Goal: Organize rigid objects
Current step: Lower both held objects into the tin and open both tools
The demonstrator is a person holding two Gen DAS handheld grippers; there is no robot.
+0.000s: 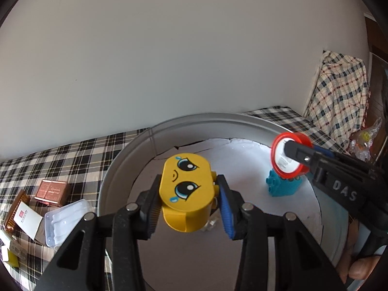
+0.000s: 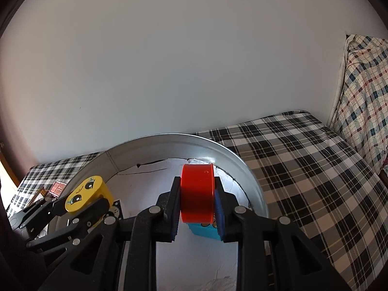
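While my two tongs hang over the round metal tray [image 1: 126, 155], the clutter lies far off to the left on the checked cloth [image 1: 72, 155]: a coppery box [image 1: 52, 192], a white card [image 1: 26, 219] and a clear plastic case [image 1: 66, 220], all outside the tray and well apart from it.

Next, inside the tray, my left gripper [image 1: 188, 206] is clamped on the yellow face block [image 1: 185, 189]. Its black pad presses one side and its blue pad the other, and the block's printed face is turned up towards my camera. The block is lifted clear of the tray's white floor.

Further right, a turquoise studded brick [image 1: 282, 185] stands on that white floor, near the tray's right wall.

Just above the brick, my right gripper [image 2: 197, 198] is closed on a red round cap [image 2: 197, 191]. The cap sits on edge between the pads, its red wall facing my right camera; from the left camera its white inner face shows. Whether cap and brick touch, I cannot tell.

Beyond the tray, at the far right, a checked pillow [image 2: 363, 92] leans against the wall.
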